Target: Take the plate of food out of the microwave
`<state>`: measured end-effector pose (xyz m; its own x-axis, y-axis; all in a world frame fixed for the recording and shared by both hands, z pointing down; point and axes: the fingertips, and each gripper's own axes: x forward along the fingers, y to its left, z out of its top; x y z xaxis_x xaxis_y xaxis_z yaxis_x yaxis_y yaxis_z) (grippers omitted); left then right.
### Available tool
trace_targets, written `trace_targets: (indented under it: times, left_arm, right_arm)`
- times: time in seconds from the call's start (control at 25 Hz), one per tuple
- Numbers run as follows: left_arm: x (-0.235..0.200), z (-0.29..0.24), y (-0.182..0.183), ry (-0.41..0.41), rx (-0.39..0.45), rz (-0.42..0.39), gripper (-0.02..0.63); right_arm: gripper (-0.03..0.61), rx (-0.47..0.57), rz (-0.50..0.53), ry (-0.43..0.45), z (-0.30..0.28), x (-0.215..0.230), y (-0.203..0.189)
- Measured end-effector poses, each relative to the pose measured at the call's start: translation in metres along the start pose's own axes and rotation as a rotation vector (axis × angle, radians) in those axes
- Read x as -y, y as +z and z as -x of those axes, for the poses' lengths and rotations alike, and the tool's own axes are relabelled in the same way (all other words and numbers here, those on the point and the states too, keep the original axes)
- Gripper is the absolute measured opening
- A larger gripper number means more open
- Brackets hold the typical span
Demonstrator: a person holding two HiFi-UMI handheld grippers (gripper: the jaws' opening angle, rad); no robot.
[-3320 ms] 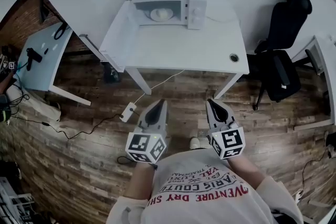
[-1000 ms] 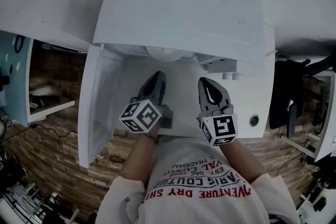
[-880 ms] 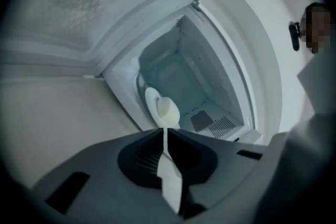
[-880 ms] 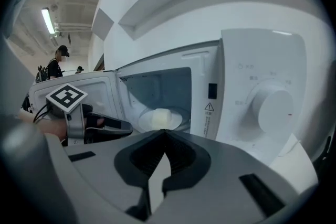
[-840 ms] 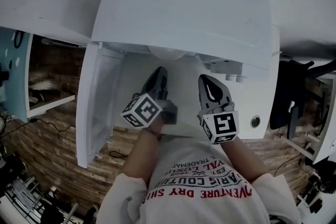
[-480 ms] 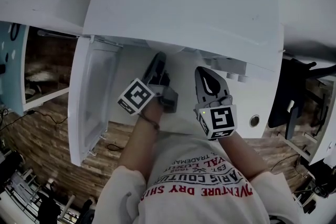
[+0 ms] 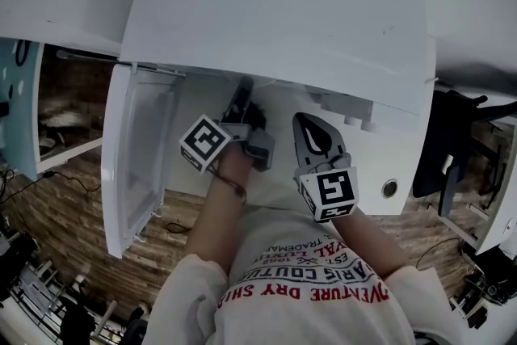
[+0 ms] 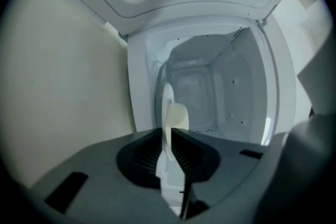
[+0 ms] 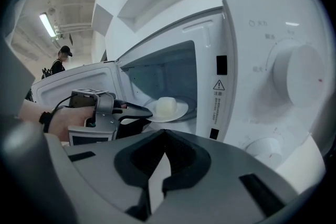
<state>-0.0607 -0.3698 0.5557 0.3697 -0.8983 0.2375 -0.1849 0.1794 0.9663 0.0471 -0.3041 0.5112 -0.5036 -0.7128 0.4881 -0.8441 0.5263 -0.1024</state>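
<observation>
- With the door (image 7: 137,166) swung wide to the left, the white microwave (image 7: 283,12) stands open on the white table (image 7: 404,166), and the left gripper (image 9: 146,112) is reaching right into the cavity.
- And it has a grip: in the left gripper view its jaws are pinched onto the near rim of the plate (image 9: 181,111), with the white rim sandwiched between the two dark pads.
- That plate is inside the microwave, low in the cavity and close to the front opening, level as the right gripper view shows it.
- On top sits the food (image 9: 166,107), a pale, rounded lump near the plate's middle.
- Whether the plate is resting on the cavity floor or lifted just clear of it, no view settles.
- Over to the right gripper (image 7: 310,122): it hangs outside the oven, in front of the control panel, jaw tips closed together with nothing between them.
- A big round dial (image 9: 296,73) fills the right gripper view's right side, and a second knob (image 9: 259,148) sits below it.
- Beside the table's right end, a black office chair (image 7: 452,141).
</observation>
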Motion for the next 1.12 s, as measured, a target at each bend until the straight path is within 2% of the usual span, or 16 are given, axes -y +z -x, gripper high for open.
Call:
trace_targets:
  times: [0.08,0.32,0.64,0.84,1.12]
  left_arm:
    - [-0.002,0.000,-0.001,0.009,-0.004,0.009,0.035]
    - [-0.002,0.000,0.000,-0.019,0.005,0.084,0.020]
    - [0.007,0.004,-0.004,-0.092,-0.037,0.097,0.017]
    - [0.021,0.013,-0.007,-0.150,-0.070,0.041,0.015]
    - [0.035,0.048,-0.013,-0.185,-0.104,0.037,0.016]
  right_arm:
    - [0.003,-0.006,-0.007,-0.005,0.000,0.003,-0.002]
    - [0.003,-0.010,-0.012,-0.020,0.001,0.009,-0.003]
    - [0.003,-0.005,-0.015,-0.035,0.004,0.007,-0.002]
    - [0.003,0.001,-0.013,-0.050,0.009,0.007,-0.002]
    - [0.003,0.020,-0.014,-0.086,0.023,0.005,-0.001]
